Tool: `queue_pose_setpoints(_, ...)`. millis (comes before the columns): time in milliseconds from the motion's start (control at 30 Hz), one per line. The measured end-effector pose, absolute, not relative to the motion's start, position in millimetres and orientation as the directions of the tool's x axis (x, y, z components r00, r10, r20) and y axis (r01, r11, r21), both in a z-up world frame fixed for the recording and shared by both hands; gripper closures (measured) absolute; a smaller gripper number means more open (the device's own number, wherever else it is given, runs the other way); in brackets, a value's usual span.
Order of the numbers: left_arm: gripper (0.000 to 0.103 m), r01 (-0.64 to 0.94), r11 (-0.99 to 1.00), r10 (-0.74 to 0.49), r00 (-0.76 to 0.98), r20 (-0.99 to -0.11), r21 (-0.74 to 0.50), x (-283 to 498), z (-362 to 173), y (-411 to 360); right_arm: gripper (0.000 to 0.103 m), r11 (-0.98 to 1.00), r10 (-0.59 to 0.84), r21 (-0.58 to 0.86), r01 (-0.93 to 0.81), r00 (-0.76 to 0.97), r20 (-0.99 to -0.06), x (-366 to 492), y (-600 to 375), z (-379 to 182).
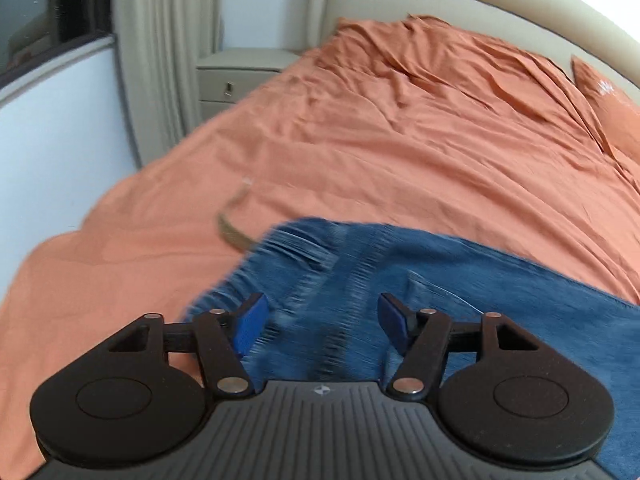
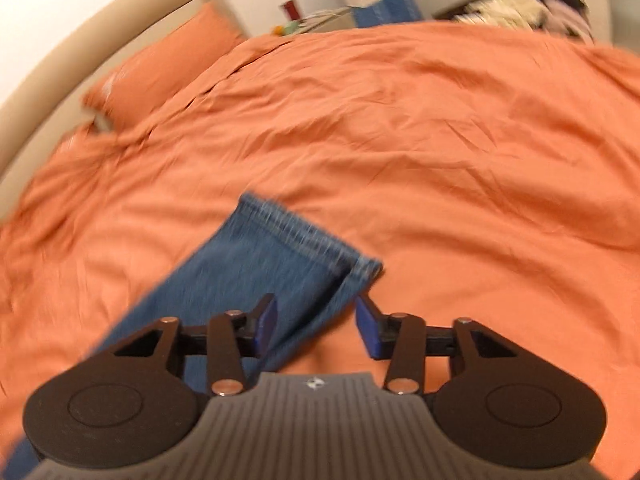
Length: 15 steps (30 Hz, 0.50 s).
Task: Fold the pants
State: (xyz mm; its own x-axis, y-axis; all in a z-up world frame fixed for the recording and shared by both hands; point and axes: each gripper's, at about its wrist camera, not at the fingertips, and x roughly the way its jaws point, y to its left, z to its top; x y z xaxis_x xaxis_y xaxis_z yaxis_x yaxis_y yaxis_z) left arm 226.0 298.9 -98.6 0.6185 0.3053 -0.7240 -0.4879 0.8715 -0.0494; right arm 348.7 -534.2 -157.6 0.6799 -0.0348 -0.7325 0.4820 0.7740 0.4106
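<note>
With the jeans [image 1: 420,280] laid flat on the orange-covered bed [image 1: 380,140], both grippers hover with fingers spread and empty, the left gripper [image 1: 320,320] over the waistband, the right gripper [image 2: 316,324] nearing the leg hems [image 2: 304,236], which it must pinch next to fold.

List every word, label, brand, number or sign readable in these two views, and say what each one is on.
No readable text in either view.
Left claw body: a small round emblem, no letters.
Right claw body: the same emblem, no letters.
Pillow: a white mark, too blurred to read.
Blue item behind the bed: too blurred to show any print.
Jeans: no label visible.
</note>
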Motion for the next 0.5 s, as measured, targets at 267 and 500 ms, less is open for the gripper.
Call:
queue_pose_setpoints(267, 0.035, -0.486, 0.872, 0.277, 0.58, -0.766, -0.053, 247.5, -129.7, 273.8, 0.074, 0.656, 0.058, 0.532, 0.535, 0.668, -0.742, 384.5, -568.0, -202.1)
queue_pose_setpoints(500, 0.035, -0.484, 0.875, 0.317, 0.544, -0.777, 0.017, 261.0, -138.8, 267.9, 0.102, 0.652, 0.129, 0.602, 0.462, 0.714, -0.688, 394.2, -584.4, -184.1)
